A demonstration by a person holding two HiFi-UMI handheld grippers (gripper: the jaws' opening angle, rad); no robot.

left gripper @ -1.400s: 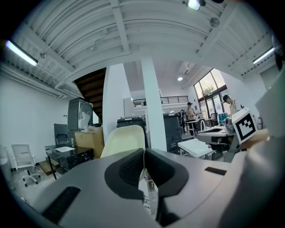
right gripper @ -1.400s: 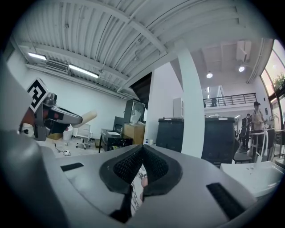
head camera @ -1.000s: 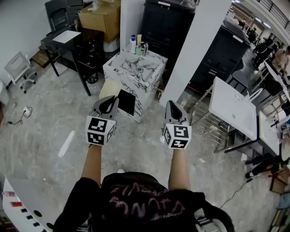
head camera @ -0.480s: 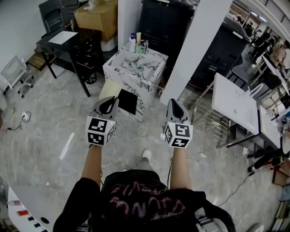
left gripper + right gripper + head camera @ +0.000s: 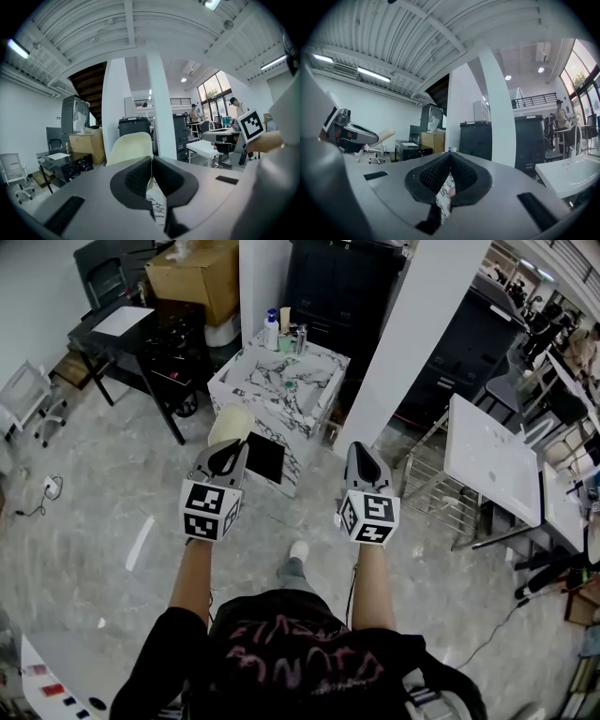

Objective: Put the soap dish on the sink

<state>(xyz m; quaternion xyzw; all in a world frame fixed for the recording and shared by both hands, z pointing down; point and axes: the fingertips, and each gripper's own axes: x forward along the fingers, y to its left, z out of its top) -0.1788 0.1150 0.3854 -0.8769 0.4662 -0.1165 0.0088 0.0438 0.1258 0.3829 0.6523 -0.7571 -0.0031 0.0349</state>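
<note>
The marble-patterned sink cabinet [image 5: 246,381] stands ahead on the floor, beyond both grippers. A small greenish thing [image 5: 292,385] lies on its top; it is too small to tell whether it is the soap dish. My left gripper [image 5: 228,448] is held out at chest height, jaws shut with nothing between them, and the left gripper view [image 5: 151,159] shows the same. My right gripper [image 5: 360,450] is level with it, also shut and empty, its tips meeting in the right gripper view [image 5: 450,156]. Both are well short of the sink.
A blue-capped bottle [image 5: 272,331] and other small bottles stand at the sink's back edge. A cream chair [image 5: 231,424] and a black panel [image 5: 263,457] lean at the cabinet's front. A black desk [image 5: 130,329] is left, a white pillar [image 5: 412,329] and white table [image 5: 492,463] right.
The sink cabinet has come slightly nearer in the head view and a foot shows below. Both grippers keep their pose and stay shut.
</note>
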